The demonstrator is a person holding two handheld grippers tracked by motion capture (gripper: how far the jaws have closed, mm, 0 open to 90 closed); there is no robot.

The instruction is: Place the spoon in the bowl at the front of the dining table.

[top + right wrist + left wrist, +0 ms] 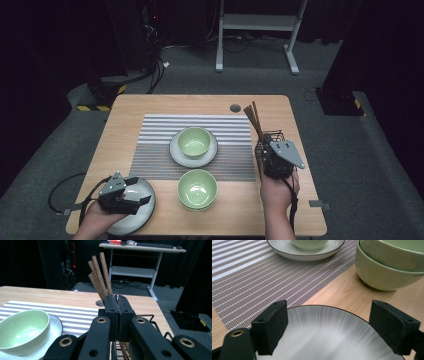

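Bowls (pixel 197 188) of pale green are stacked on the table (pixel 295 210), near the grey plate (pixel 142 206), and another green bowl (pixel 194 141) is seen on a white plate (pixel 212 152) upon the striped mat (pixel 160 145). Brown chopsticks (pixel 254 120) are kept in a wire basket (pixel 272 136). The right gripper (pixel 117 305) is closed over the basket, on something thin and shiny. The left gripper (pixel 329 325) is held wide open above the grey plate's rim.

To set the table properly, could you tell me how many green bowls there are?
3 bowls: one on the plate on the striped mat, two stacked on the bare table nearer the person.
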